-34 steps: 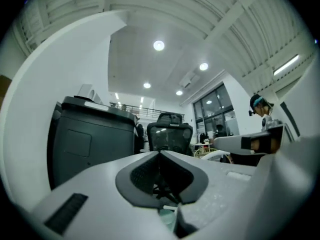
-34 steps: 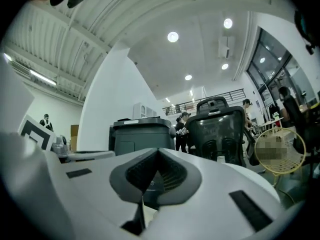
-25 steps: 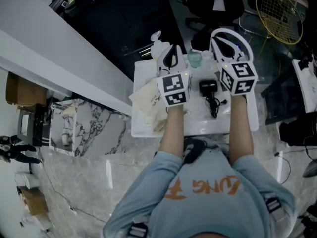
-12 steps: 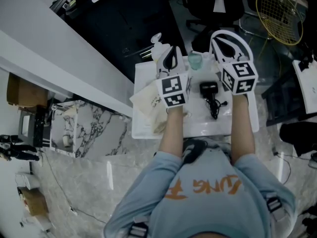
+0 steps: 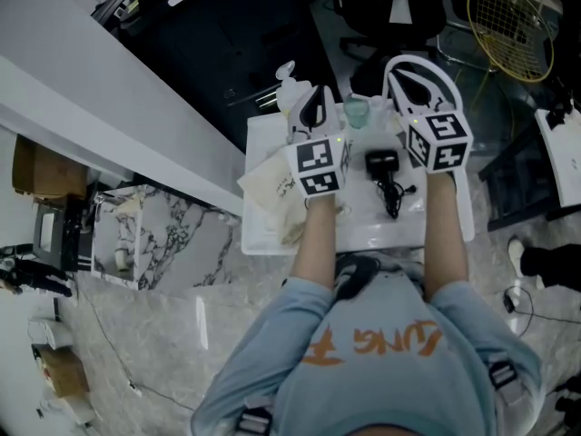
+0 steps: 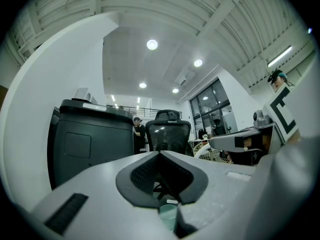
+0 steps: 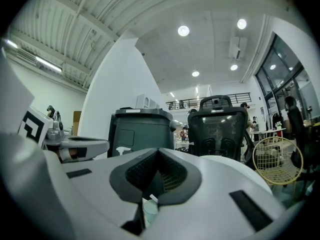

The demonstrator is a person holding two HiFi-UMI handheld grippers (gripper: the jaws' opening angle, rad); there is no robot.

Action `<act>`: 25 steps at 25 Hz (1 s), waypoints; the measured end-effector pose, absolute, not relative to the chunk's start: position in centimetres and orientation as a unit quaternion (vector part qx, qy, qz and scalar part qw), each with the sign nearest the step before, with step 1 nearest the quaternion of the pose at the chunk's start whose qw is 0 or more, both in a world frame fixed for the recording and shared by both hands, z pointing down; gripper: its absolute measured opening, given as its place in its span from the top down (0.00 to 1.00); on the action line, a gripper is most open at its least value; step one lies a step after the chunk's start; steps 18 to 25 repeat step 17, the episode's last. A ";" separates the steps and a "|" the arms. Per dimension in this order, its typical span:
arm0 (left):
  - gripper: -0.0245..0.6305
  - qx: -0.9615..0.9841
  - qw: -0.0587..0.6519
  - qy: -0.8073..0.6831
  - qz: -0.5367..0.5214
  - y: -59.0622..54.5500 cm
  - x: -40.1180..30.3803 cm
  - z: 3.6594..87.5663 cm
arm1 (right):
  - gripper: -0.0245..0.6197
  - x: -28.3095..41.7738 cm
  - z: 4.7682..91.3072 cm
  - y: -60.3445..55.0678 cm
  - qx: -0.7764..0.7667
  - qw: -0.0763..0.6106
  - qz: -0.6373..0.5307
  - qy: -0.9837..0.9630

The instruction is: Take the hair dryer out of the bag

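Note:
The black hair dryer [image 5: 382,163] lies on the white table [image 5: 262,131] with its cord [image 5: 392,195] curled toward the person, between the two arms. A beige cloth bag [image 5: 273,189] lies flat at the table's left, beside my left arm. My left gripper [image 5: 313,96] is held level above the table's far part, its jaws shut on nothing [image 6: 161,155]. To the right of the dryer, my right gripper [image 5: 411,69] also points away, shut and empty [image 7: 159,153]. Neither gripper touches the dryer or the bag.
A pale green cup [image 5: 356,110] stands at the table's far edge between the grippers, with a white bottle [image 5: 287,77] to its left. Beyond the table are a dark bin [image 6: 92,141], a black office chair [image 7: 218,129] and a yellow wire basket [image 5: 510,16].

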State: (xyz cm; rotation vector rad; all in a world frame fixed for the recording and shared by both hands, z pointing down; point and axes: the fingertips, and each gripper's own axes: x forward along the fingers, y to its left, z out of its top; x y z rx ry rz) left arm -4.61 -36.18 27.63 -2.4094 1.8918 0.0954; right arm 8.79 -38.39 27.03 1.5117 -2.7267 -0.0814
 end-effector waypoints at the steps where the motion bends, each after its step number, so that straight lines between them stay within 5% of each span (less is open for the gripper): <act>1: 0.96 -0.786 0.039 0.616 0.031 -36.2 -4.6 27.6 | 0.96 8.8 27.0 -38.4 0.485 0.012 -0.026 -0.874; 25: 0.96 -0.778 0.041 0.626 0.038 -35.5 -5.1 27.4 | 0.96 8.7 27.0 -37.7 0.481 0.016 -0.028 -0.876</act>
